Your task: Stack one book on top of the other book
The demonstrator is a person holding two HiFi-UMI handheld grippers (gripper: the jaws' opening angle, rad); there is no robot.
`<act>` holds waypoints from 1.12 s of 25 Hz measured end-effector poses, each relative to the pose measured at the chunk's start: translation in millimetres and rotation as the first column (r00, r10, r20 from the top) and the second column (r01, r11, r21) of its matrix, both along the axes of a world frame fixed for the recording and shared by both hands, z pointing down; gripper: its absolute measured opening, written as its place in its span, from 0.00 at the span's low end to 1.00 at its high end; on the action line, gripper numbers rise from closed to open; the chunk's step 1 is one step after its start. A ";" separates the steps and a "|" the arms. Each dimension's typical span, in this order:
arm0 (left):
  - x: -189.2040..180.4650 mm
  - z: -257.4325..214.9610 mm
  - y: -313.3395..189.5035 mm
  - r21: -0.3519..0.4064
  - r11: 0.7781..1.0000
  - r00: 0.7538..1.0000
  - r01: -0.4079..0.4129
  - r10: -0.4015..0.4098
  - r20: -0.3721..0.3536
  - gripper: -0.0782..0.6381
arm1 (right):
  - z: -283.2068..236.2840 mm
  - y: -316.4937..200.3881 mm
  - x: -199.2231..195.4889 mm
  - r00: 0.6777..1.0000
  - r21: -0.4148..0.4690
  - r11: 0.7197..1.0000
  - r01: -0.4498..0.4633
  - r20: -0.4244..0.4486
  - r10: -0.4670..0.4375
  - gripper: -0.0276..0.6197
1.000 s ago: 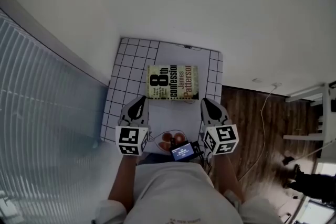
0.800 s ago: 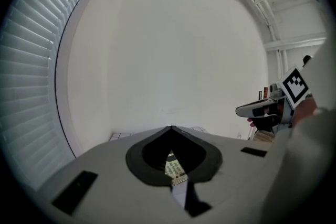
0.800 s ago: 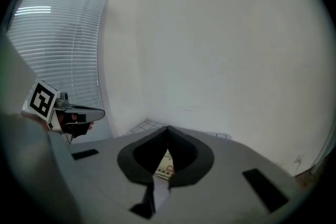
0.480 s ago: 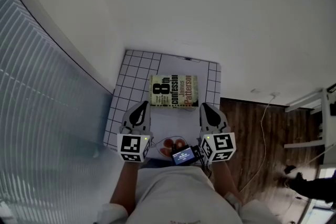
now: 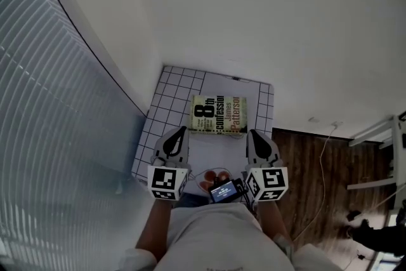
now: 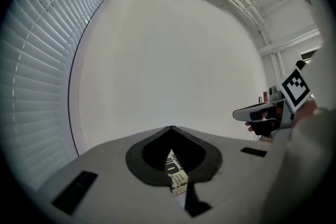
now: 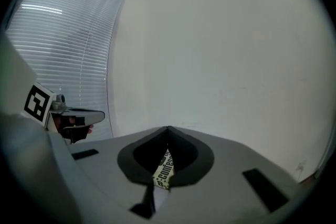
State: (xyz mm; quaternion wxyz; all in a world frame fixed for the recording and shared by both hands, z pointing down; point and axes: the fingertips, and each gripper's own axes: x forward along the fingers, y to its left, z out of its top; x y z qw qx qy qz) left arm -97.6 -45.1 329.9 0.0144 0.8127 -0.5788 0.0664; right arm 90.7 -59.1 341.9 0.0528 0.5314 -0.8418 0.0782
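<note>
One book with a pale green cover lies flat on the white gridded table; whether a second book lies under it I cannot tell. My left gripper hovers shut and empty just short of the book's near left corner. The right gripper is shut and empty at the near right corner. In the left gripper view a sliver of the book shows through the shut left gripper, with the right gripper off to the side. The right gripper view shows the same book below the right gripper.
Window blinds run along the left and a plain white wall rises behind the table. Wooden floor with a cable lies to the right. A small lit screen and reddish round things sit at the table's near edge.
Both shut grippers have risen together a little. The book has stayed where it was on the table. The head view has tilted to show more wall.
</note>
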 end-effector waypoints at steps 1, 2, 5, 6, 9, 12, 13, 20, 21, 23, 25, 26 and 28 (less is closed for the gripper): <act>-1.3 -1.1 0.9 0.003 1.000 1.000 0.002 -0.002 0.000 0.12 | -0.3 0.6 -0.1 1.000 0.001 1.000 0.000 0.001 0.000 0.05; -2.5 -1.8 2.0 0.005 1.000 1.000 0.004 -0.004 -0.001 0.12 | -0.2 1.4 -0.4 1.000 0.001 1.000 0.000 0.000 0.000 0.05; -5.1 -0.5 7.8 -0.001 1.000 1.000 0.011 -0.011 -0.003 0.12 | 0.9 7.1 -3.3 1.000 0.001 1.000 0.011 -0.008 -0.011 0.05; -5.6 0.4 9.5 -0.004 1.000 1.000 0.013 -0.013 0.000 0.12 | 1.0 8.8 -4.2 1.000 0.001 1.000 0.015 -0.011 -0.014 0.05; -7.3 -2.0 13.3 -0.002 1.000 1.000 0.017 -0.017 0.006 0.12 | -1.8 12.0 -4.2 1.000 0.002 1.000 0.015 -0.003 -0.015 0.05; -6.7 -10.2 18.5 -0.001 1.000 1.000 0.023 -0.023 0.014 0.12 | -6.4 15.4 -0.8 1.000 0.005 1.000 0.010 -0.003 -0.010 0.05; -6.6 -10.9 19.2 -0.003 1.000 1.000 0.025 -0.025 0.016 0.12 | -6.2 15.3 0.5 1.000 0.006 1.000 0.008 -0.005 -0.008 0.05; -12.1 -1.1 23.9 -0.006 0.999 0.999 0.039 -0.039 0.011 0.12 | -1.4 10.7 7.3 1.000 0.013 1.000 -0.004 -0.005 0.004 0.05; -12.9 -0.8 24.4 -0.005 0.999 0.999 0.042 -0.042 0.010 0.12 | -0.9 10.3 8.1 1.000 0.013 1.000 -0.005 -0.005 0.005 0.05; -14.9 0.7 25.3 -0.004 0.999 0.999 0.048 -0.048 0.007 0.12 | -0.2 10.7 9.9 1.000 0.013 1.000 -0.008 -0.005 0.008 0.05; -16.1 -1.0 26.2 -0.007 0.998 0.998 0.057 -0.057 0.006 0.12 | -1.5 12.4 12.6 1.000 0.012 1.000 -0.008 -0.007 0.008 0.05; -16.2 -2.6 26.7 -0.009 0.998 0.998 0.062 -0.062 0.005 0.12 | -2.5 13.4 14.9 1.000 0.010 1.000 -0.008 -0.008 0.008 0.05; -15.3 -6.0 27.7 -0.013 0.997 0.998 0.070 -0.070 0.003 0.12 | -4.0 15.7 21.3 1.000 0.004 1.000 -0.010 -0.009 0.010 0.05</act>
